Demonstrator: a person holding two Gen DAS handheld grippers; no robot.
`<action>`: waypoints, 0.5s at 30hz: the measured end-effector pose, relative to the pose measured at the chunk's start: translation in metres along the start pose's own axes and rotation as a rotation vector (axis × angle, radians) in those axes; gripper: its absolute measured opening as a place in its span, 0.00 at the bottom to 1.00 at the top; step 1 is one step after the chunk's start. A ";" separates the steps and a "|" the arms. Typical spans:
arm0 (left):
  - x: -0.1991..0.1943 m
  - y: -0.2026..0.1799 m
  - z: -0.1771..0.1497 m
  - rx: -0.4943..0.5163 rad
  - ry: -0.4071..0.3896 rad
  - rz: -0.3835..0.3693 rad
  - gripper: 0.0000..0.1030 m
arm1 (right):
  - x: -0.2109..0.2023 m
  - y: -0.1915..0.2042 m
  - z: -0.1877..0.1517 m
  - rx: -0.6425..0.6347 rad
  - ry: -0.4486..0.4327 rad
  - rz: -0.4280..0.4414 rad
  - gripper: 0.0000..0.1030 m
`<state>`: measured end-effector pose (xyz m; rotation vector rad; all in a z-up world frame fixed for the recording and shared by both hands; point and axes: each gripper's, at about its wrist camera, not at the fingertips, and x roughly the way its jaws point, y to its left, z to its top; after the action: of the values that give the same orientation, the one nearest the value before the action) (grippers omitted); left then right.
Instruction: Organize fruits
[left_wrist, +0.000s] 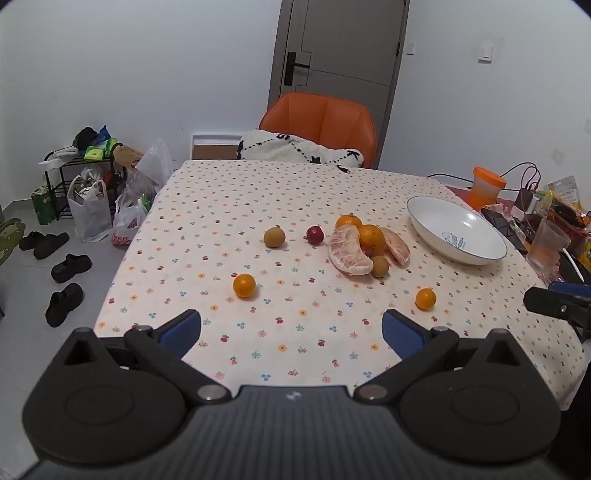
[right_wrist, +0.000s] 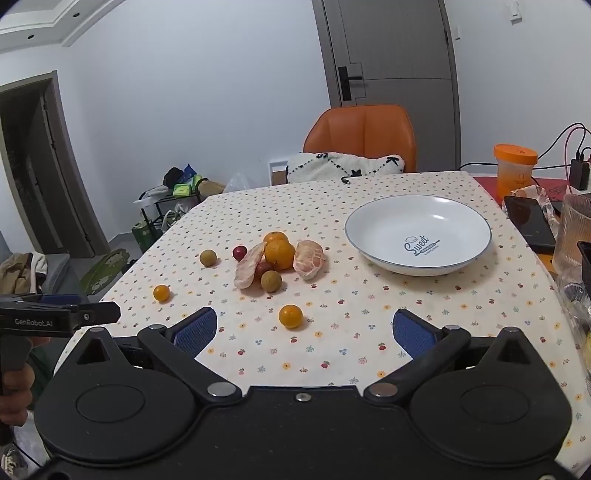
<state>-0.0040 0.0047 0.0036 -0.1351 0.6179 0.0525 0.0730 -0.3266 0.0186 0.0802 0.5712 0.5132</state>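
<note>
Left of the white bowl on the tabletop we see oranges and peeled pomelo segments piled together, with small fruits scattered around. Our left gripper and right gripper hover near, jaws spread wide, holding nothing.

Fruit scattered on a flowered tablecloth, a white bowl at two o'clock.

The left gripper hangs wide apart at six o'clock, holding nothing. Small oranges sit at nine o'clock and three o'clock of the near cloth. Two peeled citrus pieces lean against a clustered orange at centre; a brown fruit and red fruit lie apart at eleven.
</note>
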 end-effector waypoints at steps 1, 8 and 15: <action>0.000 0.000 0.000 0.000 -0.001 -0.001 1.00 | 0.000 0.001 -0.001 -0.004 0.001 0.000 1.00; -0.002 0.001 0.001 -0.007 -0.005 0.004 1.00 | 0.001 0.002 -0.002 -0.013 0.006 -0.003 1.00; -0.008 -0.001 0.002 0.004 -0.021 0.000 1.00 | -0.001 0.002 -0.002 -0.019 0.001 -0.013 1.00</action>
<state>-0.0092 0.0035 0.0103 -0.1306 0.5970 0.0529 0.0710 -0.3255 0.0179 0.0582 0.5674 0.5063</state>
